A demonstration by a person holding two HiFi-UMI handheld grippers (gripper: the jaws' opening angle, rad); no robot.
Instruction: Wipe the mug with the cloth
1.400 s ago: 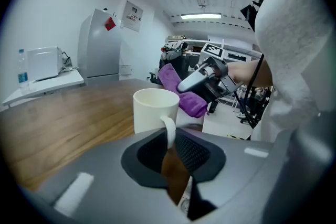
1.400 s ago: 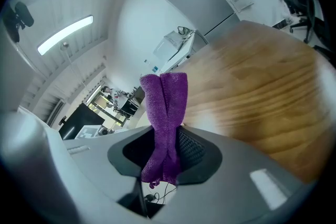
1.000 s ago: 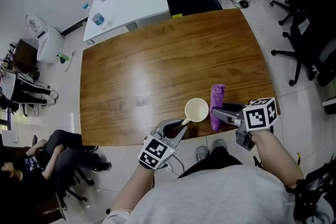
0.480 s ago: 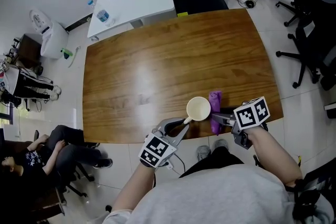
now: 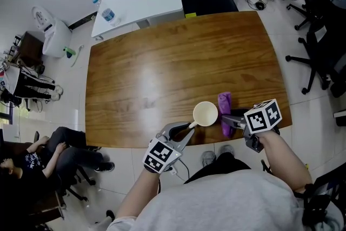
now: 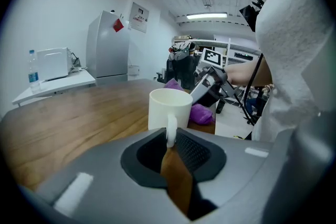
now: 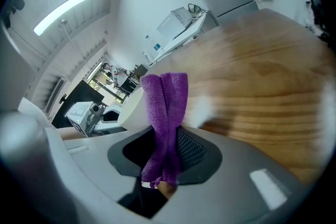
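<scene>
Holding the mug [image 5: 205, 114] by its handle [image 6: 170, 131] — left tongs [image 5: 188, 128] closed narrowly on it, mug upright near the worktop's [image 5: 162, 62] front edge. Right tongs [image 5: 230, 120] clamped on the purple cloth [image 5: 225, 111], which sticks out past the tips, just right of the mug — cloth-to-mug contact not discernible.
</scene>
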